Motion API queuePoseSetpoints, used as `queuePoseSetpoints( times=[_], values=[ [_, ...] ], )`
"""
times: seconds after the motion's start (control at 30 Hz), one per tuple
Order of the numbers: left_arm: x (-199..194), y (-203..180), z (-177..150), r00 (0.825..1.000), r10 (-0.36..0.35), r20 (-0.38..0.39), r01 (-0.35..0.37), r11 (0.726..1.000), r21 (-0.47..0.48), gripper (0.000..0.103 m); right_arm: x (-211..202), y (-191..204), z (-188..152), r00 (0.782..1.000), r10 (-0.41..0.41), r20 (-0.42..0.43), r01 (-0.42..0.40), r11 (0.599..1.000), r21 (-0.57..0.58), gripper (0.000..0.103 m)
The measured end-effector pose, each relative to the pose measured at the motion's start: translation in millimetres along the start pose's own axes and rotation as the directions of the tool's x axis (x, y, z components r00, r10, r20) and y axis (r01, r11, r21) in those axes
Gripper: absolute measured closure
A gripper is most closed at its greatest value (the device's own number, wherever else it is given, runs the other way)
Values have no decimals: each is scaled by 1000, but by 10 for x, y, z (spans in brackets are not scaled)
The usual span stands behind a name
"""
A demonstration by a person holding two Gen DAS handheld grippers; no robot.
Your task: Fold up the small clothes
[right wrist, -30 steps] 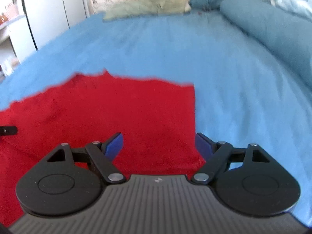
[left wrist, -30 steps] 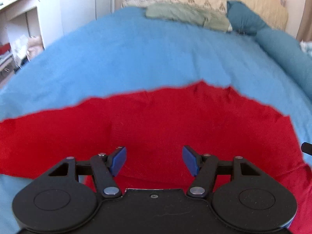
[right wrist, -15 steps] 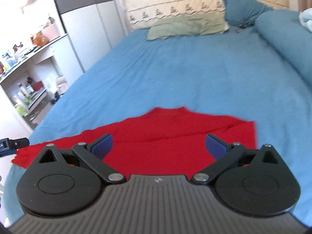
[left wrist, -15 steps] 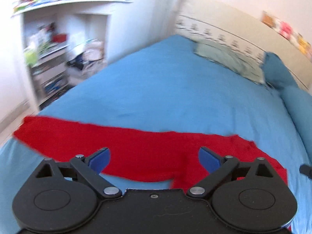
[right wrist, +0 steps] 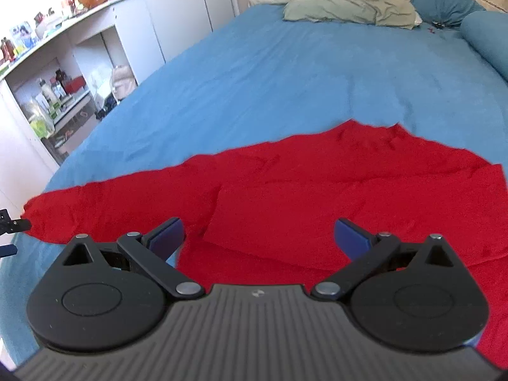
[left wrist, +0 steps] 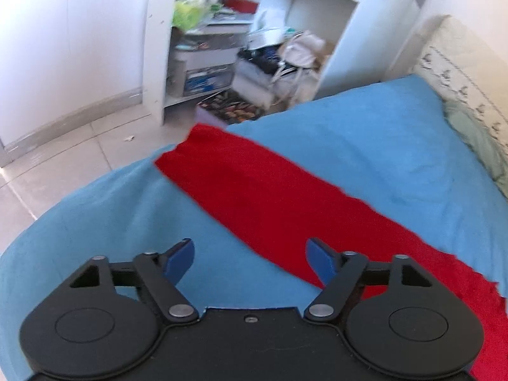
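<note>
1. Lowest in the left wrist view, the left gripper [left wrist: 249, 258] shows its black linkage and two blue fingertips [left wrist: 181, 255]. Its jaws have just been closing somewhat, yet they stand apart with nothing between them, only blue sheet beneath.
2. Lowest in the right wrist view, the right gripper [right wrist: 258, 236] is spread wide and released, hovering over red cloth without pinching it.
3. Just beyond both grippers lies the red knitted long-sleeved top [right wrist: 317, 197], spread on the blue bed sheet [right wrist: 285, 73]. One sleeve is folded across the body at centre frame. The other long red sleeve [left wrist: 254, 187] stretches toward the bed's edge at upper left.
4. Judged step: between folds, with one sleeve in and one still out.
5. The next move likely calls for gripping the outstretched sleeve's cuff and carrying it over the body.
6. Farthest off stand cluttered white shelves [left wrist: 241, 47].
</note>
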State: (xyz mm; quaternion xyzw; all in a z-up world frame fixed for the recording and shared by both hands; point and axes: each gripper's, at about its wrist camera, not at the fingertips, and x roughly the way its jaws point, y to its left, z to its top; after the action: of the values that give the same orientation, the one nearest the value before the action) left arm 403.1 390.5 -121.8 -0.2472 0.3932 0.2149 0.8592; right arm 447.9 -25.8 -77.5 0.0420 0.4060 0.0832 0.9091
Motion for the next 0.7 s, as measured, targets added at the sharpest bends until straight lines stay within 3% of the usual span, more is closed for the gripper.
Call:
queuePoseSetpoints(
  times=[0.3,0.47,0.53,0.7],
  values=[
    [362,46,181,1000,1,11,-1,1000,-4,48,308,175,-25,999,-31,-34,30,999,-26,0],
    [449,57,237,998,48,34,-48,999,-17,88,352,189,2,997,-75,-25,75,997,-33,0],
    [459,49,239,998,53,35,-52,998,-18,95,354,182,-3,996,-84,-18,83,996,-41,0],
    [392,-46,272,998,55,35,-55,998,16,98,336,126,-3,997,-75,-9,75,997,-23,0]
  ],
)
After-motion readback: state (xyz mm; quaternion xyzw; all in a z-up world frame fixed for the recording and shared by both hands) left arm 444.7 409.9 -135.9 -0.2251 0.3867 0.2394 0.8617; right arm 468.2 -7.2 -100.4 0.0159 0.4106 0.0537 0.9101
